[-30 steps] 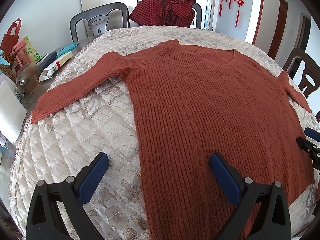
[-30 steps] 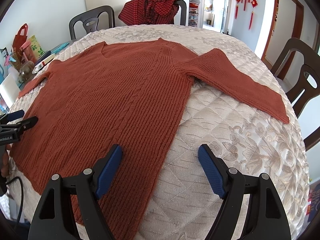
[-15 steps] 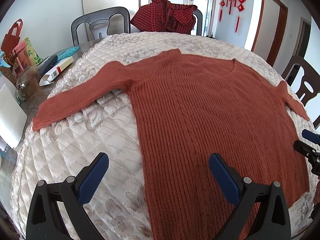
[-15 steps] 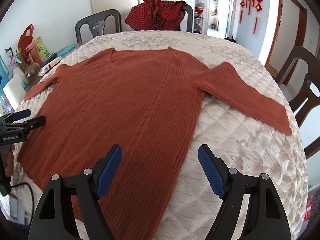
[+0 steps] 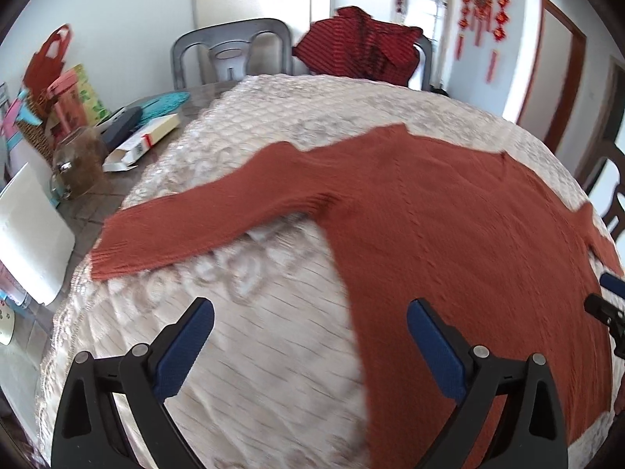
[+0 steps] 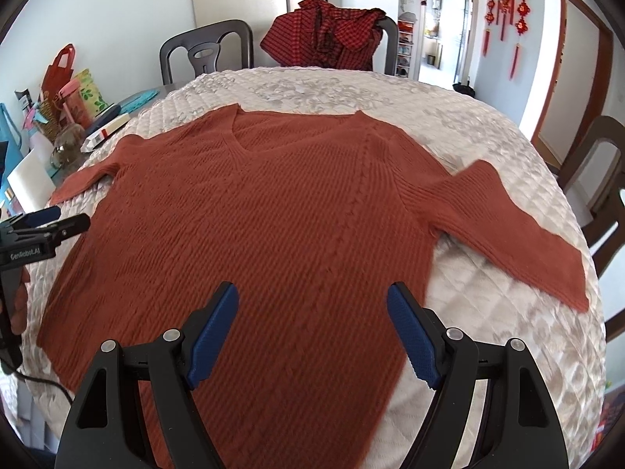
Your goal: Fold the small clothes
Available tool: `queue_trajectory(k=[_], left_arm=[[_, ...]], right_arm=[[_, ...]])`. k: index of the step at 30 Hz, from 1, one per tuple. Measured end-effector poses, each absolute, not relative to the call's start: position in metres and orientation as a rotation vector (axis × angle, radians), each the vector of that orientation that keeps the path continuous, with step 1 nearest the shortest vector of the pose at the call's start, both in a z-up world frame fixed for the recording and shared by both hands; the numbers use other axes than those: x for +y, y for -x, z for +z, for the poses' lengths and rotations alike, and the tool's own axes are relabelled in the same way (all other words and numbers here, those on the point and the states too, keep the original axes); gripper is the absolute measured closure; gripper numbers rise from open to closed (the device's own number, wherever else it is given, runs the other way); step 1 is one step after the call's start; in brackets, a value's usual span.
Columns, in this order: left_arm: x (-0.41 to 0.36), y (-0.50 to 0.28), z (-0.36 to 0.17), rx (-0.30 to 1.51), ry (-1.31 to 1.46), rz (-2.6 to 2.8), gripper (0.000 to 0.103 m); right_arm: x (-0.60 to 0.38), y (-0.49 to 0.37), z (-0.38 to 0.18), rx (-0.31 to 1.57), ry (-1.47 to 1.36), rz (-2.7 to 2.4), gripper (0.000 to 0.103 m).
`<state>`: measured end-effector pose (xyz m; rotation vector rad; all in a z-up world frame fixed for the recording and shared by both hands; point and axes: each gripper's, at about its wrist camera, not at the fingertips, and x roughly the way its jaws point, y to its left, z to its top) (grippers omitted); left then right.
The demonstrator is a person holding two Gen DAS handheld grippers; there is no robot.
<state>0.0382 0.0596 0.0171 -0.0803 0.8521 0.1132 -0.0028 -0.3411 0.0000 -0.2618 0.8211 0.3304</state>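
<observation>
Sweater (image 6: 273, 226) lies flat, front up, on the quilted cover (image 6: 488, 312) of the round bench, neckline toward 12 o'clock, both sleeves spread outward. No fold made yet.

Left gripper (image 5: 310, 332): fingers spread wide, holding nothing, over bare cover beside the sweater's side edge, with the left sleeve (image 5: 195, 226) ahead at 11 o'clock. Right gripper (image 6: 312, 328): fingers spread wide, empty, above the lower body of the sweater.

Risks, as judged:
- Knit is thick and loose; pinching one layer only would stretch it, or drag the whole sweater across the slick cover rather than fold it.
- Fingers could catch the cover along with the knit and pull it up.
- Left sleeve cuff lies near the cover's edge at 9 o'clock; a careless sweep could push it off, or carry into the glass jar (image 5: 76, 168) and carton (image 5: 142, 142) just beyond.
- Right sleeve (image 6: 519, 234) ends near the bench rim at 3 o'clock.

Room: bare cover is open toward 12 o'clock and between sleeves and hem. Chairs (image 6: 207, 51) ring the bench, well apart.
</observation>
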Motion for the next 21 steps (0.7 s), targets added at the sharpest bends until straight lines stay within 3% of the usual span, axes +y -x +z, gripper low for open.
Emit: queue_trajectory(k=[21], left_arm=[[0.183, -0.046, 0.001, 0.784, 0.467, 0.320, 0.017]], right_arm=[[-0.328, -0.022, -0.006, 0.854, 0.264, 0.350, 0.025]])
